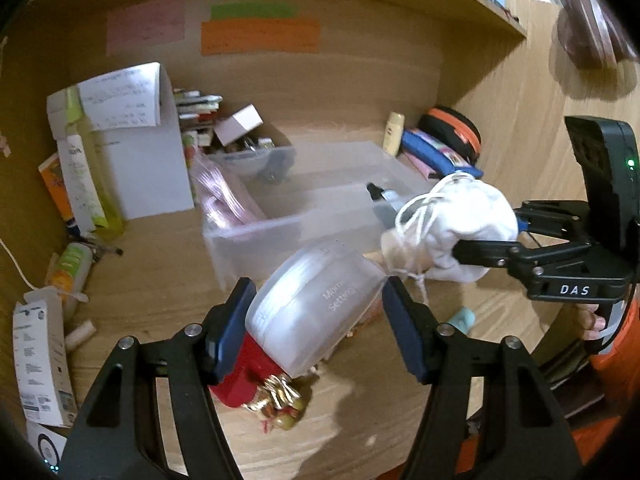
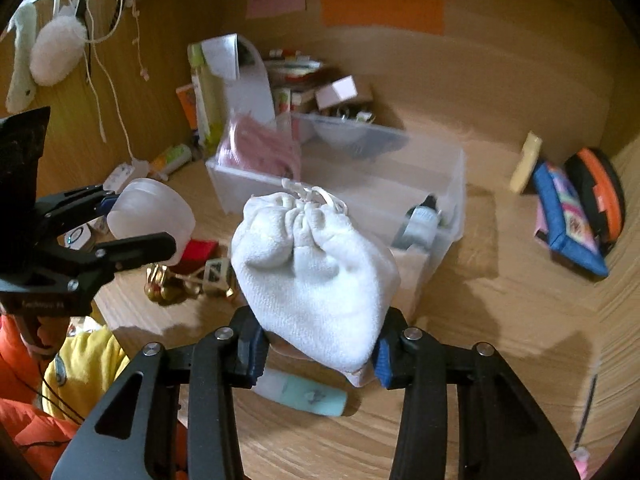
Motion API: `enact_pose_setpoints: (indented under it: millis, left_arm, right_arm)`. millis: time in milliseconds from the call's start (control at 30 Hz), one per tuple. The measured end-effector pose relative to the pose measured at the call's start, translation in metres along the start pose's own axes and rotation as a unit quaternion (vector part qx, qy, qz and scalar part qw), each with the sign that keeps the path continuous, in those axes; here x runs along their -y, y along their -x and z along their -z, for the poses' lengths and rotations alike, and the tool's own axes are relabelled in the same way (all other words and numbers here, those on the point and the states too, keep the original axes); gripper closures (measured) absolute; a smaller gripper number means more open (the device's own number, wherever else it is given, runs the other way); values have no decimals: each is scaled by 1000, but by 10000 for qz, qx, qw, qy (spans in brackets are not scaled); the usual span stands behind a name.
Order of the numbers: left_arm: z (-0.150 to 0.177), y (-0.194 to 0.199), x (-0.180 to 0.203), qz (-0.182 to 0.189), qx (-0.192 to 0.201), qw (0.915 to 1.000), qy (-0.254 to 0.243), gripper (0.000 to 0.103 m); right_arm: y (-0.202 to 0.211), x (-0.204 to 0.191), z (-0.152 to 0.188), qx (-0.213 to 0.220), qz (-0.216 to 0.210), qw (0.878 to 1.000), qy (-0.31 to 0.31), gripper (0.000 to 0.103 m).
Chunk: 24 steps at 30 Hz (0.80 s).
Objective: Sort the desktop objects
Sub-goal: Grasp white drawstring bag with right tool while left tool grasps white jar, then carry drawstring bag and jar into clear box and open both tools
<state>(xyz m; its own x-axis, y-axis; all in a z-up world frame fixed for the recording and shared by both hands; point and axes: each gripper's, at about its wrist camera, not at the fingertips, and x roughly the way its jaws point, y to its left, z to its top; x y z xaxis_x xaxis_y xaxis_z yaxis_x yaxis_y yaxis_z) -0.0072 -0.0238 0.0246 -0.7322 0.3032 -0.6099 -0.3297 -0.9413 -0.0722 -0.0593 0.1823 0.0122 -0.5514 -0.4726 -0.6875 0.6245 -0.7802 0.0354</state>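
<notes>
left wrist view shows the left hand-held gripper [image 1: 316, 316] clamped on a frosted jar [image 1: 312, 308], the right hand-held gripper [image 2: 318, 348] pinching a white drawstring pouch [image 2: 316, 276], both just short of the clear bin [image 2: 452, 184] ahead; carry each over its rim before loosening.

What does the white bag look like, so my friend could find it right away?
Start at the clear plastic box in the middle of the wooden desk. Just in front of it, the right claw holds up a soft white cloth bag. Its top is pulled tight with a white string, unlike the hard, round jar nearby.
</notes>
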Motion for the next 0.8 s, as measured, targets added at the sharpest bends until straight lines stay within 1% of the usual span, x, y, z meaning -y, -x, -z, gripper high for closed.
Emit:
enact_pose_setpoints:
  millis: [233, 400, 567, 800]
  left_arm:
    - [-19, 3, -11, -12, 199, 9997, 128, 38]
    - [-36, -4, -16, 20, 271, 9995, 173, 38]
    - [-50, -18, -18, 45, 206, 9997, 150, 38]
    - [-69, -43, -18, -14, 96, 9999, 70, 38]
  right_arm:
    - [13, 13, -16, 289, 155, 9994, -79, 65]
    - [17, 22, -30, 444, 229, 9987, -104, 65]
    - [14, 28, -41, 535, 239, 9982, -84, 65]
    - [-6, 41, -60, 497, 120, 9987, -92, 65]
